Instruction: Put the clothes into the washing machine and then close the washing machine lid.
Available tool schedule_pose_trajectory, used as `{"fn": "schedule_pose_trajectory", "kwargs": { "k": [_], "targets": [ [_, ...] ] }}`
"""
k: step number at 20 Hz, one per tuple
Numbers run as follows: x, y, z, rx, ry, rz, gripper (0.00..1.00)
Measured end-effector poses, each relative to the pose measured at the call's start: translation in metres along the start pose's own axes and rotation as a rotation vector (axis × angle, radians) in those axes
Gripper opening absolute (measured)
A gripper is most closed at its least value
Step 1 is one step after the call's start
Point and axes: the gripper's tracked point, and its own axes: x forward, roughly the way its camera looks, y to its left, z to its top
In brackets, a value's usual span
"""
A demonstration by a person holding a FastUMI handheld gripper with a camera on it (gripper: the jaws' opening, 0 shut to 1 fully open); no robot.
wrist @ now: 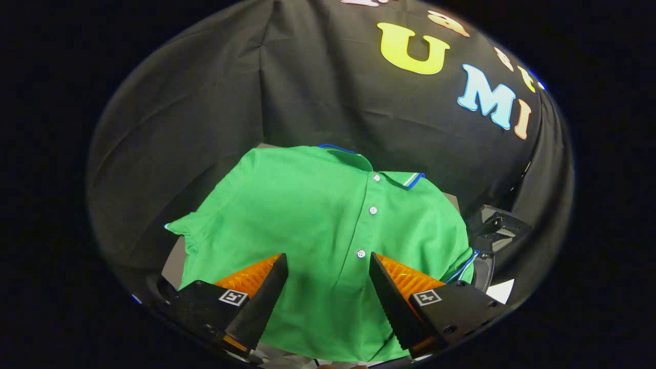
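A green polo shirt (312, 215) lies spread flat, collar away from me, with three white buttons running down its placket. My gripper (328, 261) hovers over the shirt's lower chest, its two fingers wide apart with the placket and lowest button between them. The fingers press on nothing. Part of a dark machine (494, 233) with a rounded rim shows just past the shirt's right sleeve, beyond the right finger.
The shirt rests on a grey surface (174, 264) whose edge peeks out beside the left sleeve. Black cloth walls rise close behind the collar and along both sides. A white patch (501, 290) lies beside the right finger.
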Motion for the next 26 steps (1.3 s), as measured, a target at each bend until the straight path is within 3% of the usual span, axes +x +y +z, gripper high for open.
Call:
{"fn": "schedule_pose_trajectory", "kwargs": {
  "k": [8, 13, 18, 26],
  "targets": [
    [0.007, 0.008, -0.003, 0.071, 0.056, 0.049, 0.91],
    [0.005, -0.006, 0.000, 0.024, 0.029, 0.009, 0.04],
    [-0.015, 0.002, 0.017, 0.128, -0.017, 0.144, 0.01],
    [-0.100, -0.037, 0.096, 0.108, -0.237, 0.153, 0.01]
  ]
}}
